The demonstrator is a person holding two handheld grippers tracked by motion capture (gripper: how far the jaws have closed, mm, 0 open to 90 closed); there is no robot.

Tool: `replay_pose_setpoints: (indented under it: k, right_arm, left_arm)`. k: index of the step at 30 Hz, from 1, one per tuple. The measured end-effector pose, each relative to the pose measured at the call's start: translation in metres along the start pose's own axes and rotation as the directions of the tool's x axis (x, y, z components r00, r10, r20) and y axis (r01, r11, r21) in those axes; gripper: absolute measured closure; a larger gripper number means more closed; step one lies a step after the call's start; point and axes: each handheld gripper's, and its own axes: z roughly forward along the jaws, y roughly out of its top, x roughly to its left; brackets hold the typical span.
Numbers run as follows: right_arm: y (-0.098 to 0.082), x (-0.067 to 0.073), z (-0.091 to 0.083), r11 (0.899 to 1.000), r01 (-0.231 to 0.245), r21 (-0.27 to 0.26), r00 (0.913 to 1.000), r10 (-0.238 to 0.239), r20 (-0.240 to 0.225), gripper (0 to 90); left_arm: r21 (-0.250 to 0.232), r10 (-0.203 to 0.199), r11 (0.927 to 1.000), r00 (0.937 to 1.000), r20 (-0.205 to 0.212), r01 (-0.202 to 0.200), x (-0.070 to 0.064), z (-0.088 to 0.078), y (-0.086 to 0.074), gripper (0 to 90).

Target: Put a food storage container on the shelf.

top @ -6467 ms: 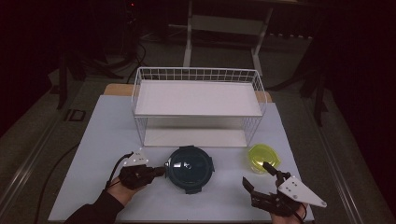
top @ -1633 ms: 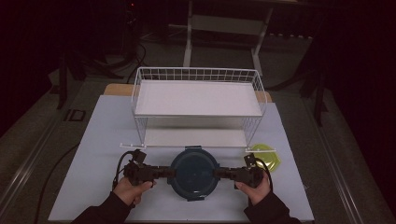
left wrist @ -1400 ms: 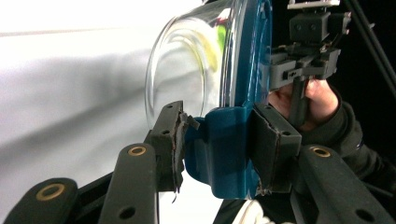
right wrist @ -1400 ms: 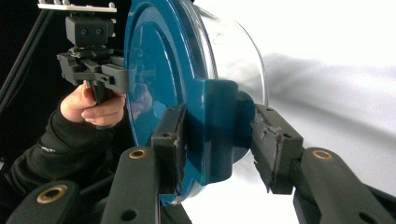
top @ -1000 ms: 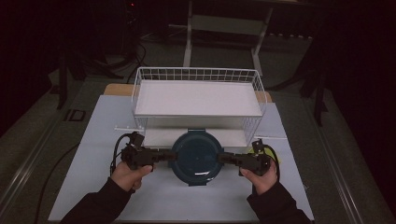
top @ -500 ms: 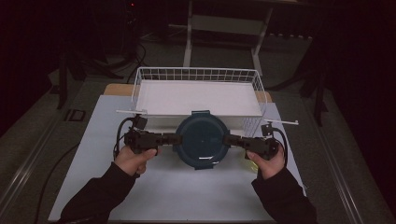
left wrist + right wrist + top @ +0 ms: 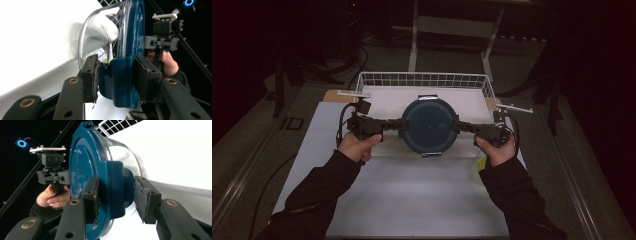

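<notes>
Container: a round clear bowl with a dark blue clip-on lid (image 7: pixel 429 124), held in the air between the two grippers, over the front rail of the white wire basket (image 7: pixel 424 79).
Position: the lid faces up at the high camera; the bowl body hangs below it, above the basket's front edge and the white table (image 7: pixel 412 190) just in front of the basket.
Left gripper (image 7: pixel 116 77): clamped on a blue lid tab at the side of the container farthest from the yellow thing; both pads press the tab's faces.
Right gripper (image 7: pixel 116 195): closed around the opposite tab; the pad on the lid side touches, the other pad looks just off the plastic, so I judge the grip lighter there.
Material: the wall looks like hard clear glass or plastic, so stiff, smooth and likely breakable if it knocks the basket wire.
Weight: I judge it moderate; it seems empty, though the inside is hard to read.
Where to hold: the two opposite tabs are the sensible points; the curved wall would slip.
Risk: the tabs are hinged clips, so one could flip open under load.
Nearby: a yellow thing (image 7: pixel 482 161) lies on the table beside the basket's right front corner, half hidden by the right hand (image 7: pixel 498 150).
</notes>
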Motion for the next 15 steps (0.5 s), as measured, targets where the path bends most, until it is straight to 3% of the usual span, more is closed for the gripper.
replay_pose_setpoints:
  k: [7,12,15]
  right_arm:
    - [0.021,0.004,0.007,1.0,-0.011,-0.019,0.9998,0.011,0.017,57.3]
    - [0.031,0.002,0.01,0.997,-0.07,-0.02,0.9973,0.07,0.023,56.9]
    - [0.036,0.002,0.012,0.997,-0.079,-0.018,0.996,0.08,0.039,55.7]
  left_arm:
    - [-0.023,-0.024,0.9994,0.9996,0.011,0.025,0.007,-0.002,0.02,56.5]
    - [-0.037,-0.051,0.998,0.9985,0.018,0.052,0.012,-0.001,0.03,56.1]
    - [-0.048,-0.076,0.9959,0.9968,0.024,0.077,0.016,0.001,0.033,55.7]
